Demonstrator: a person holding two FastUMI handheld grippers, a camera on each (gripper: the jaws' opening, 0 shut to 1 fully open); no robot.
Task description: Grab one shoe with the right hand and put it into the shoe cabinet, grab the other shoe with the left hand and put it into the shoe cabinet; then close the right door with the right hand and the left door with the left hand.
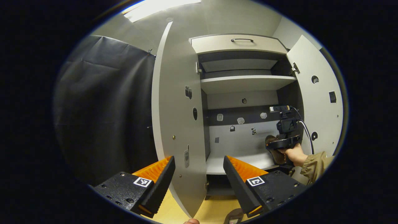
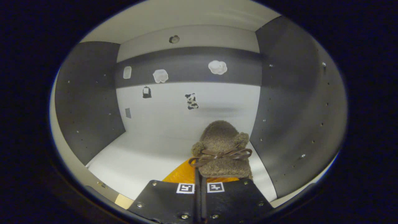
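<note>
A brown fuzzy shoe (image 2: 222, 144) with a ribbon bow is held by its near edge in my right gripper (image 2: 199, 174), which is shut on it. The shoe sits low over the white shelf (image 2: 140, 155), close to the right inner wall of the shoe cabinet. From the left gripper view, a hand holds that right gripper (image 1: 279, 143) and shoe (image 1: 275, 155) inside the cabinet's lower right. My left gripper (image 1: 199, 174) stands open in front of the cabinet, holding nothing. Part of the other shoe (image 1: 233, 216) shows on the wooden floor below it.
Both cabinet doors stand open: the left door (image 1: 177, 124) juts toward me between my left fingers, and the right door (image 1: 317, 102) swings out at right. A drawer (image 1: 239, 43) and an upper shelf (image 1: 245, 82) lie above. Black cloth (image 1: 105, 109) hangs at left.
</note>
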